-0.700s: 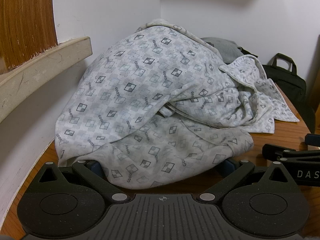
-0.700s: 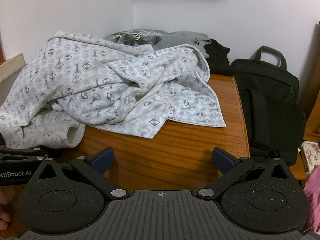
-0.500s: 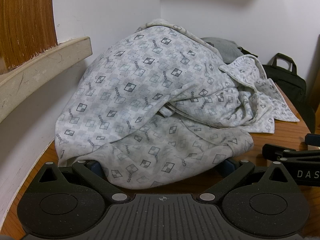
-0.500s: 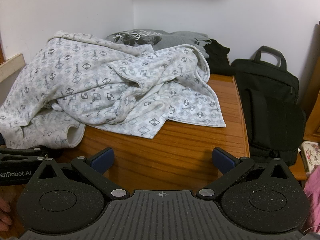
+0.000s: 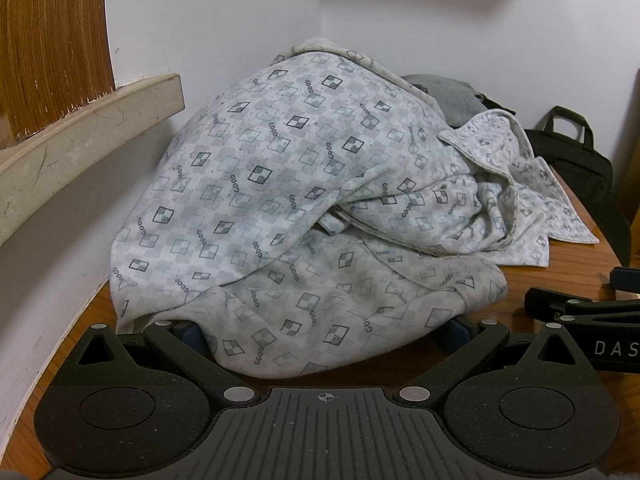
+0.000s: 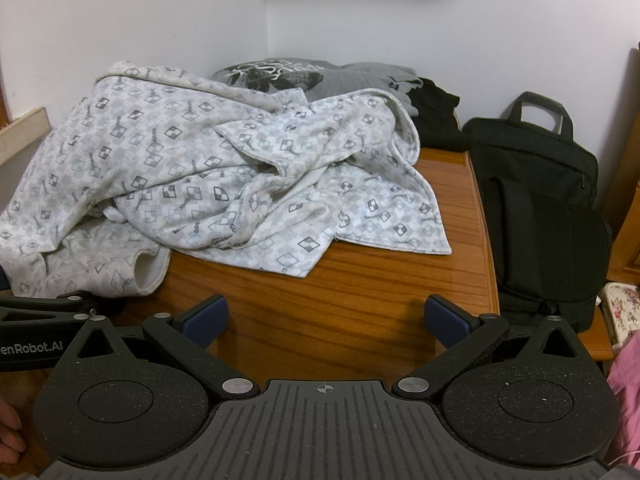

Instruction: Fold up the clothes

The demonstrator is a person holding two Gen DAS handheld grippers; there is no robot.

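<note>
Both tilted down, jaws wide — left gripper [image 5: 326, 330] straddles patterned garment [image 5: 304, 208], right gripper [image 6: 326, 318] empty.

Both grippers: matte black bodies, ribbed centre plate, round side discs, silver pivot screws, blue finger pads [image 6: 204, 316]. White lettering on side arms.

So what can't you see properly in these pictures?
- Left wrist view: the left gripper fingertips, covered by the patterned garment.
- Right wrist view: most of the grey shirt, behind that garment.
- Right wrist view: the pink cloth, cut off by the edge.
</note>
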